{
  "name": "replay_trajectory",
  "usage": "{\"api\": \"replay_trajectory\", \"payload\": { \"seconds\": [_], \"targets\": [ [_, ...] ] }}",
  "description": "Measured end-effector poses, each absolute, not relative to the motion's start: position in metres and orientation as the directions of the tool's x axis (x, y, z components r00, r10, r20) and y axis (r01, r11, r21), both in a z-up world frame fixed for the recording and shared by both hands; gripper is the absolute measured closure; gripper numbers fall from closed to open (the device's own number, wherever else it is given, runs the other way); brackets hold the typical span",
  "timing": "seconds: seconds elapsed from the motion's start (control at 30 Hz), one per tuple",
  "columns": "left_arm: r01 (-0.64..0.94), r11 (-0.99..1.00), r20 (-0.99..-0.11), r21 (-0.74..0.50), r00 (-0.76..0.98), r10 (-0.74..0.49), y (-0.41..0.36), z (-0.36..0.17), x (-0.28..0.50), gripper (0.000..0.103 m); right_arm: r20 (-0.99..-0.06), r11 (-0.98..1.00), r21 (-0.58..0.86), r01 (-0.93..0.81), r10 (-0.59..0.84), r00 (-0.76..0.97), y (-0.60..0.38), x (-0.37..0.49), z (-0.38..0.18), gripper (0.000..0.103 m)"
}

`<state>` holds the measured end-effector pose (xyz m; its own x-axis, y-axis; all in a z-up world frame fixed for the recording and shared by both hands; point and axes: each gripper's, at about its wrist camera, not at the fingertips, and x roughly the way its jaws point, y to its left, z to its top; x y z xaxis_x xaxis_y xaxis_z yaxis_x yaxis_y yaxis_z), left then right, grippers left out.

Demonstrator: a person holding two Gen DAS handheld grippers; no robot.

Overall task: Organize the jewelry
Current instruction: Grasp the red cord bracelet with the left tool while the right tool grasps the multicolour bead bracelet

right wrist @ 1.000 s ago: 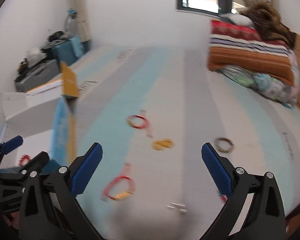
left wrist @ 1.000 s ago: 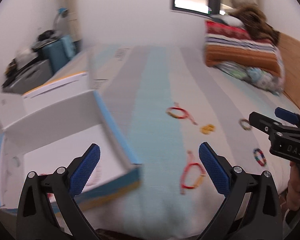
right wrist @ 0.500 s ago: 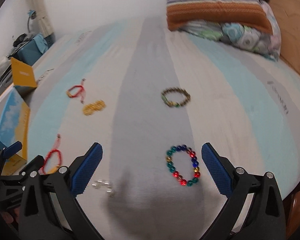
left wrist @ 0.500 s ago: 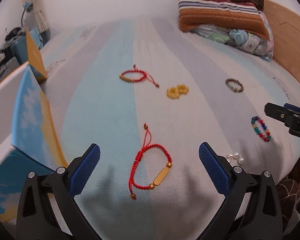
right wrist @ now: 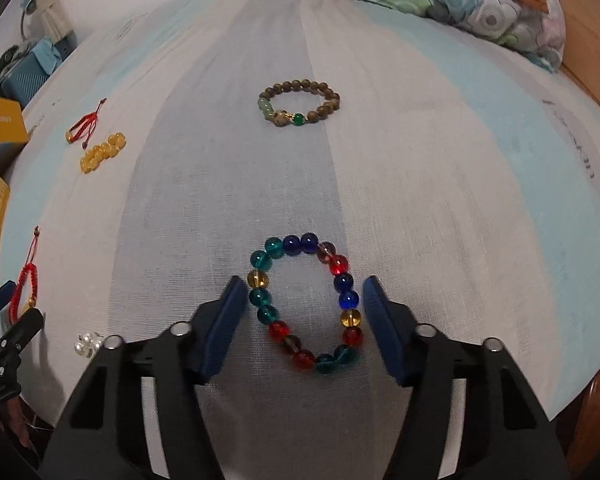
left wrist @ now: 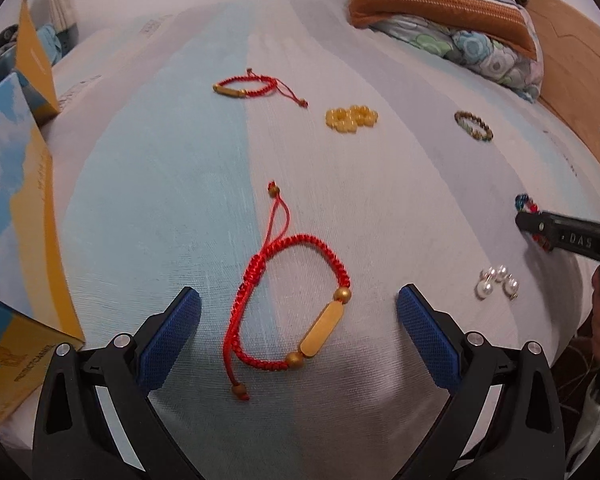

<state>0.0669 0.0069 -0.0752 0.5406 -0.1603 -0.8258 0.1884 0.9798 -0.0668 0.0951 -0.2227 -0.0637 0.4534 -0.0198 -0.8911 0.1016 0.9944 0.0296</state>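
Observation:
A red cord bracelet with a gold bar (left wrist: 292,304) lies on the striped sheet between the wide-open fingers of my left gripper (left wrist: 298,332). My right gripper (right wrist: 304,316) is open, its blue pads on either side of a multicoloured glass bead bracelet (right wrist: 306,300), close to it. Farther off lie a second red cord bracelet (left wrist: 252,85), a yellow bead bracelet (left wrist: 351,117), a brown bead bracelet (right wrist: 299,101) and a cluster of pearls (left wrist: 497,285).
An open blue and yellow cardboard box (left wrist: 16,216) stands at the left edge of the bed. Folded blankets and a floral quilt (left wrist: 452,12) lie at the far right. A wooden bed frame (left wrist: 576,48) runs along the right side.
Both grippers swung right from the box and came down low over the sheet. The left now brackets the red bracelet. The right narrowed its jaws around the coloured bead bracelet.

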Motion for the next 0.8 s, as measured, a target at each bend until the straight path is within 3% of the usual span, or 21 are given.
{"api": "replay_trajectory", "payload": {
  "seconds": [0.1, 0.17, 0.27, 0.33, 0.5, 0.7, 0.77, 0.8],
  "targets": [
    [0.193, 0.978, -0.826, -0.075, 0.538, -0.17, 0.009, -0.077, 0.066, 0.009, -0.89, 0.996, 0.019, 0.089, -0.024, 0.454, -0.216, 0.094, -0.064, 0.064],
    [0.181, 0.98, -0.824, -0.079, 0.541, -0.167, 0.013, -0.076, 0.066, 0.016, -0.89, 0.996, 0.022, 0.092, -0.023, 0.456, -0.214, 0.093, -0.064, 0.072],
    [0.167, 0.982, -0.825, -0.083, 0.542, -0.162, 0.018, -0.074, 0.067, 0.033, -0.887, 0.995, 0.028, 0.095, -0.019, 0.461, -0.213, 0.092, -0.062, 0.083],
    [0.168, 0.983, -0.825, -0.077, 0.543, -0.157, 0.021, -0.071, 0.066, 0.048, -0.886, 0.995, 0.026, 0.098, -0.022, 0.464, -0.212, 0.092, -0.061, 0.083],
    [0.181, 0.981, -0.819, -0.07, 0.551, -0.16, 0.022, -0.067, 0.064, 0.075, -0.879, 0.994, 0.037, 0.102, -0.017, 0.477, -0.213, 0.091, -0.059, 0.083],
    [0.209, 0.975, -0.816, -0.08, 0.549, -0.184, 0.017, -0.064, 0.06, 0.08, -0.859, 0.994, 0.063, 0.089, 0.009, 0.512, -0.211, 0.089, -0.051, 0.084],
    [0.214, 0.973, -0.816, -0.081, 0.547, -0.188, 0.016, -0.064, 0.059, 0.081, -0.854, 0.994, 0.069, 0.082, 0.017, 0.52, -0.21, 0.089, -0.049, 0.093],
    [0.215, 0.973, -0.816, -0.081, 0.546, -0.189, 0.015, -0.063, 0.059, 0.081, -0.851, 0.994, 0.074, 0.078, 0.022, 0.524, -0.209, 0.089, -0.048, 0.094]
  ]
}}
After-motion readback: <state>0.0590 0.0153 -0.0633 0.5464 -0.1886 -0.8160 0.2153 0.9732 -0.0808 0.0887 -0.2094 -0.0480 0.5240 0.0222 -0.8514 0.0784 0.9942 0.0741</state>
